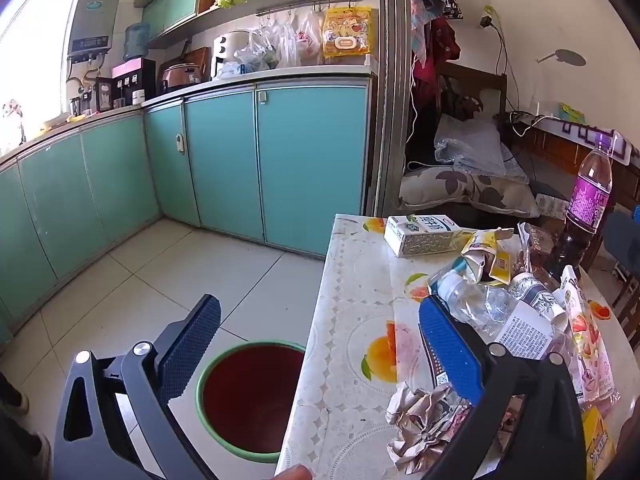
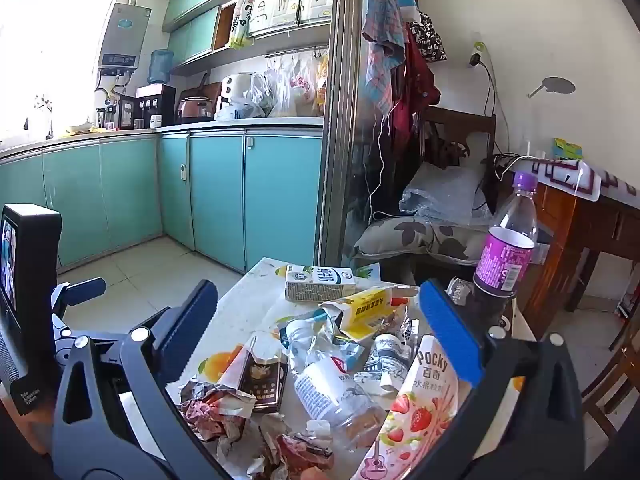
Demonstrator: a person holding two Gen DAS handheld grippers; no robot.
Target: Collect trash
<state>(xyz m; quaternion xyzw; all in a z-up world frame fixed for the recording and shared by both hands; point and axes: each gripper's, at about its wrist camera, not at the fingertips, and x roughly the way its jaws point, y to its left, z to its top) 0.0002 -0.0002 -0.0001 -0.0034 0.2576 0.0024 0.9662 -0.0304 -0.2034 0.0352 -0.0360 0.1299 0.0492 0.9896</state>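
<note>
Left tool (image 1: pixel 320 344) spread wide, nothing btwn its blue ribbed pads; it hangs over the counter's (image 1: pixel 352 360) left edge, one finger above the floor, other above the trash pile. Below it on the tiled floor: round bin (image 1: pixel 248 400), green rim, dark red inside.

Right tool (image 2: pixel 318 330) also spread wide, grasping nothing, poised over the pile w/ trash showing btwn its fingers.

Counter has a glossy plastic cloth w/ lace pattern + orange fruit prints. Trash clustered on its right part:
- milk carton (image 2: pixel 320 282), boxy, lying on its side at the far end
- torn yellow carton (image 2: pixel 366 312), crumpled, just in front of it
- crushed clear plastic bottle (image 2: pixel 332 384), white label, lying flat mid-pile
- dark cigarette pack (image 2: pixel 260 380), open, beside the bottle
- Pocky packet (image 2: pixel 416 408), pink, strawberry print, touching the bottle's right side
- crumpled foil/paper wad (image 2: pixel 216 404) at the near edge, shiny + wrinkled
- purple-label bottle (image 2: pixel 508 248), upright, purple cap, dark liquid low inside, at far right of the pile.

Left tool's body + screen visible at left of the right wrist view.
</note>
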